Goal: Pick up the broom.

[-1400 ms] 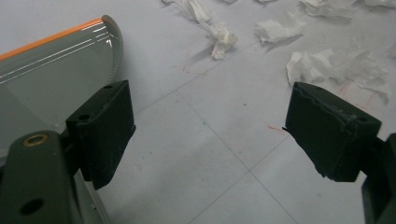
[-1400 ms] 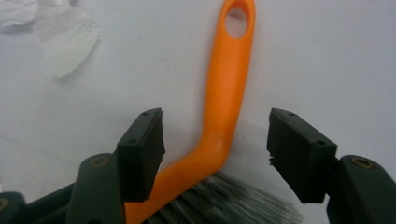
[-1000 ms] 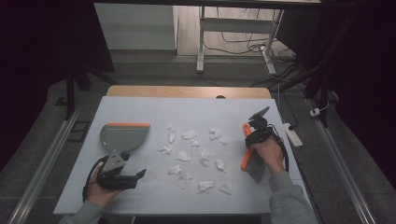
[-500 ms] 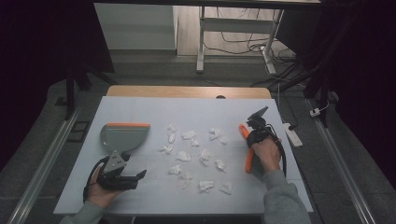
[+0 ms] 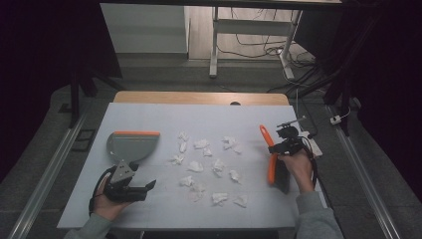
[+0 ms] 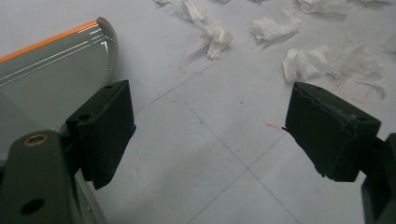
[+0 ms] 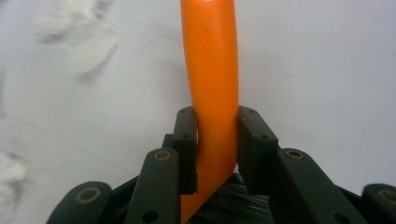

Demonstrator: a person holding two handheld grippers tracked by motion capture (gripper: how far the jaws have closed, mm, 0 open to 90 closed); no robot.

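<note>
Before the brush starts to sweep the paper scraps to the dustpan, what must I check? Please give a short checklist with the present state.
1. Right gripper shut on the brush handle: ok.
2. Bristles touching the table: cannot tell.
3. Left gripper holding the dustpan: not ok, its jaws stand open beside it.
4. Paper scraps lie between brush and dustpan: ok.
5. Dustpan flat on the table: ok.

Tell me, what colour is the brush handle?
Orange: the brush handle shows best in the right gripper view.
</note>
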